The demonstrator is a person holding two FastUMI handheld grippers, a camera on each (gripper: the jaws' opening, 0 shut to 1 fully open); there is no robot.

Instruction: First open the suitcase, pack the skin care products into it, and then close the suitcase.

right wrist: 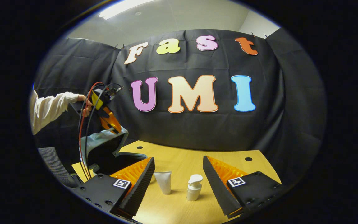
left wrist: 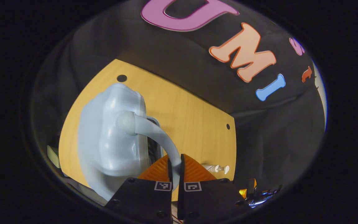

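Opening step: your left gripper (left wrist: pixel 175 174) pinches the suitcase (left wrist: pixel 110 140) handle (left wrist: pixel 154 130), lid raised at the table's (right wrist: pixel 179 161) left; right gripper (right wrist: pixel 179 183), fingers wide, next goes for the tube (right wrist: pixel 164 182) and pump bottle (right wrist: pixel 194 187).

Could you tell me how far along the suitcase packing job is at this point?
Opening is nearly done: the left tongs are shut on the suitcase handle and the lid is lifted, showing the dark inside. Packing has not begun: the white tube and pump bottle stand on the table in front of the open right tongs. Both must go in, then the lid must be closed.
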